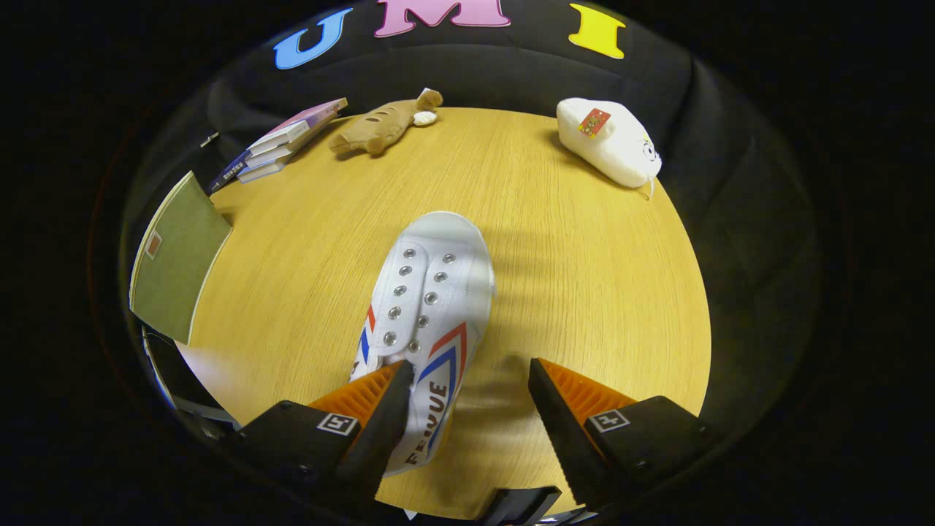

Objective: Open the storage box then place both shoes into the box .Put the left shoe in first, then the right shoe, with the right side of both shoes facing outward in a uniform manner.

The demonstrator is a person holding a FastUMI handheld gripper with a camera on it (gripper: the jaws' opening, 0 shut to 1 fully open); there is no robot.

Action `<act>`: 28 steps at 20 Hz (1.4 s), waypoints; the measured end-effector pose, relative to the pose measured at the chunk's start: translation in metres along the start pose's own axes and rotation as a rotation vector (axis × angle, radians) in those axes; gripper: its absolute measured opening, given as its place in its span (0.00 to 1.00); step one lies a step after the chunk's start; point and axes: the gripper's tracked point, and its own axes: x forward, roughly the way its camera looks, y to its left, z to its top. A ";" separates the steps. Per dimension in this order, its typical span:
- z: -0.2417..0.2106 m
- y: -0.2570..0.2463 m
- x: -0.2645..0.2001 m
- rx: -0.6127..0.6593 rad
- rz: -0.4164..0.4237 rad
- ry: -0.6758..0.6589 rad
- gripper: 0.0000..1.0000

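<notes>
- The white canvas sneaker [427, 307] lay on the round wooden table [584, 277], toe pointing away from the gripper [467, 409], heel end down by the fingers. Probably lined up that way so the heel could be grabbed.
- Gripper's fingers were spread wide and holding nothing. The sneaker's heel part sat between them, hugging the left finger [380, 416]; couldn't tell if it actually touched. The right finger [570, 416] was clear of the sneaker, over bare table.
- Left of the sneaker, a green lid or flap [179, 263] stood tilted up, my guess being that's the storage box, already open.
- Beyond the sneaker: stacked books [281, 142], a brown plush toy [383, 124], a white plush toy [610, 142].
</notes>
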 end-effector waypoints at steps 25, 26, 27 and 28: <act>0.037 0.090 -0.066 0.270 0.101 -0.049 0.07; 0.044 0.104 -0.076 0.276 0.107 -0.062 0.07; 0.051 0.118 -0.087 0.281 0.113 -0.075 0.07; 0.059 0.134 -0.099 0.279 0.120 -0.092 0.07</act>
